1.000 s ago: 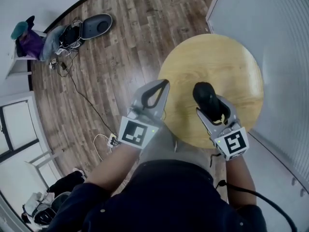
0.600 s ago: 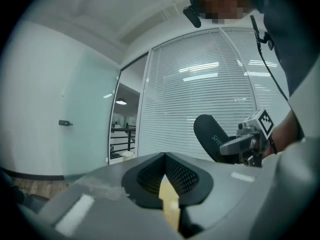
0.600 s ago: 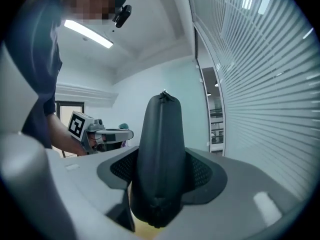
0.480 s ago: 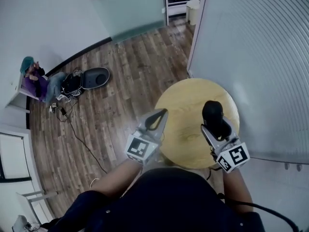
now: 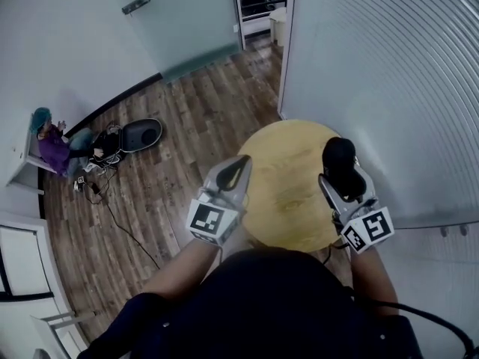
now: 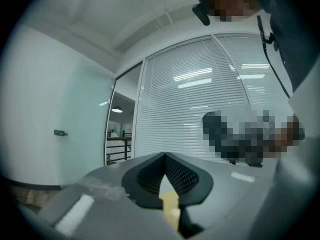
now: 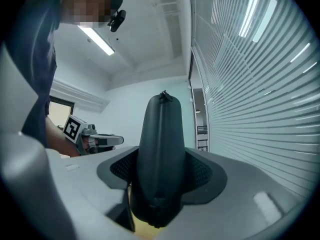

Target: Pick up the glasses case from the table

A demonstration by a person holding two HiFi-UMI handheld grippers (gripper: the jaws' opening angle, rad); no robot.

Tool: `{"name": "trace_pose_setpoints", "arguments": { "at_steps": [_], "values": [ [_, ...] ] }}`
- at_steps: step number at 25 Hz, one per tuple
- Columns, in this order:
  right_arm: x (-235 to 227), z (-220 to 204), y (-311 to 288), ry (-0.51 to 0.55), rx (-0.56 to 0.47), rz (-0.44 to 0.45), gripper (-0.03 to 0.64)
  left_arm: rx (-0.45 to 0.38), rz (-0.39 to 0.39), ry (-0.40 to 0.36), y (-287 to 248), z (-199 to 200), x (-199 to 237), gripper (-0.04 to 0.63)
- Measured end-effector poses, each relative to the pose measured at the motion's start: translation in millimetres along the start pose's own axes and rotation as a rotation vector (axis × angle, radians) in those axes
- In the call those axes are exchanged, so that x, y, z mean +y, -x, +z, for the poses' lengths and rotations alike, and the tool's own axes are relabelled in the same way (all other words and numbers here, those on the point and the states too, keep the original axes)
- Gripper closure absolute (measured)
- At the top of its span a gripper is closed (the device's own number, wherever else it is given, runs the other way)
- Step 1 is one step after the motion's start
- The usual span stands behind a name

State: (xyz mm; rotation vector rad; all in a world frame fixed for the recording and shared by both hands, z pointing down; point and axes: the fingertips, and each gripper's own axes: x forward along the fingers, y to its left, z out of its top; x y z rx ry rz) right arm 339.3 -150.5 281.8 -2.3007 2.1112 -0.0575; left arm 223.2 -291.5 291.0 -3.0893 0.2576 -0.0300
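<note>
The black glasses case [image 5: 340, 167] is held up in the air, clear of the round wooden table [image 5: 288, 193] below it. My right gripper [image 5: 346, 182] is shut on the case, one jaw on each long side. In the right gripper view the case [image 7: 160, 154] stands between the grey jaws and sticks out well past the right gripper [image 7: 161, 166]. My left gripper [image 5: 238, 169] hovers over the table's left edge, shut and empty. In the left gripper view the left gripper [image 6: 164, 155] has its tips touching, and a sliver of the table [image 6: 170, 204] shows through them.
A wall of white blinds [image 5: 389, 88] runs close along the table's right side. Wooden floor [image 5: 172, 126] spreads to the left, with a dark flat case [image 5: 141, 134], cables and a seated person [image 5: 52, 144] at the far wall. A frosted glass door [image 5: 179, 21] stands behind.
Both grippers have risen well above the table, which now looks smaller and farther below. The right gripper still holds the case; the left stays shut.
</note>
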Motion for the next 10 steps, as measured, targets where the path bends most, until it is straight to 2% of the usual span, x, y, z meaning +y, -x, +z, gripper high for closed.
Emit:
{"name": "trace_pose_setpoints", "arguments": {
  "at_steps": [3, 6, 10],
  "values": [
    [-11.1, -11.2, -5.3, -0.008, 0.004, 0.002, 0.342, 0.003, -0.004, 0.027, -10.1, -9.0, -4.9, 0.592],
    [-16.5, -17.2, -3.3, -0.027, -0.001, -0.002, 0.342, 0.015, -0.016, 0.006, -13.8, -16.5, -8.4, 0.592],
    [-23.1, -7.2, -5.3, -0.014, -0.001, -0.001, 0.344, 0.005, -0.016, -0.012, -19.9, -1.8, -4.8, 0.592]
  ]
}}
